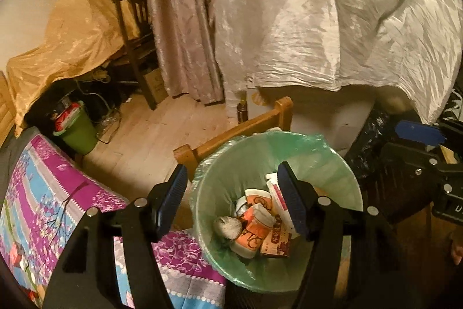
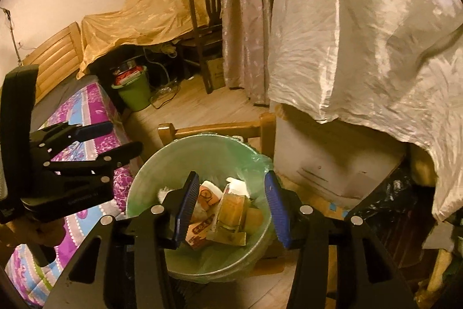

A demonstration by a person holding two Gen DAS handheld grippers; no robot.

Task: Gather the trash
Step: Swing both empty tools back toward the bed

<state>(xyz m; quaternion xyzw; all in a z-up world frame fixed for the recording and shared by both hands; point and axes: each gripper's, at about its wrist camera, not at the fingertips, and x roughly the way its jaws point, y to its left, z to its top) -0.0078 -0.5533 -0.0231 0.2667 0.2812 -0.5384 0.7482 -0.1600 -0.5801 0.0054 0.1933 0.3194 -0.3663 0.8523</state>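
That round bin's thin green plastic liner (image 1: 327, 164) looks filmy and slightly glossy. Inside, printed paper cups and cartons (image 1: 260, 225), matt. The crinkled white satin sheet (image 1: 332, 19) is properly shiny, the pale wood plank floor (image 1: 162, 129) smooth, the purple floral quilt (image 1: 49, 193) soft cloth.

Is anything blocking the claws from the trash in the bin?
No. Both the left claw and right claw hang open right above the bin, and the trash lies uncovered inside.

Left hand-held gripper (image 1: 234, 193) and right hand-held gripper (image 2: 231, 201): both angled downward, jaws apart, nothing between pads.
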